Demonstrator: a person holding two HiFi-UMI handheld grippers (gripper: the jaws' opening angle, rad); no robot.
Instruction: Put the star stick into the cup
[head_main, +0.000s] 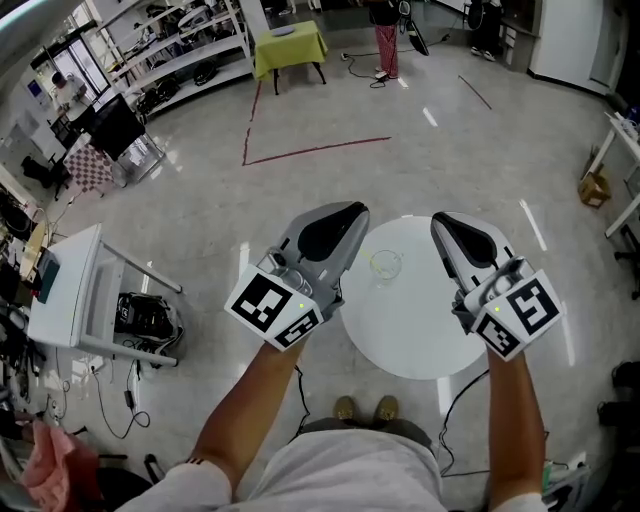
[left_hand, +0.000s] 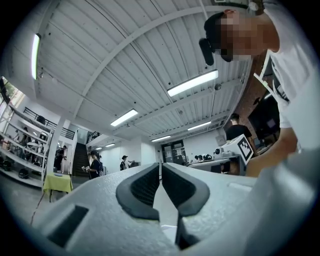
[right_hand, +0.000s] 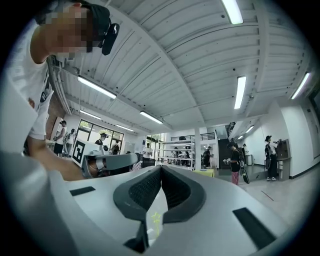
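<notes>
Left gripper (left_hand: 160, 166) clamped empty, right gripper (right_hand: 161, 170) closed too; star stick (right_hand: 156, 218) possibly loose below. 1 clumsy descent could topple cup (head_main: 385, 265).

Background only:
- Grey polished floor (head_main: 450, 160), red tape lines (head_main: 315, 150) forming a corner.
- Round white desk (head_main: 420, 345) at centre.
- Far side: small table under a yellow-green cloth (head_main: 290, 45), a person in red striped trousers (head_main: 385, 40) just right of it.
- Upper left: shelving racks (head_main: 190, 45) full of gear, with a checkered board (head_main: 92, 162) near a dark chair.
- Left: white cart (head_main: 65, 290), black equipment bag (head_main: 145, 315) on the floor beside it, cables nearby.
- Cardboard box (head_main: 594, 188) at the right edge, pink cloth (head_main: 45, 470) bottom left.
- Left gripper view: ribbed white ceiling with strip lights (left_hand: 192, 83), a staircase (left_hand: 80, 159), and several bystanders (left_hand: 94, 165) well back.
</notes>
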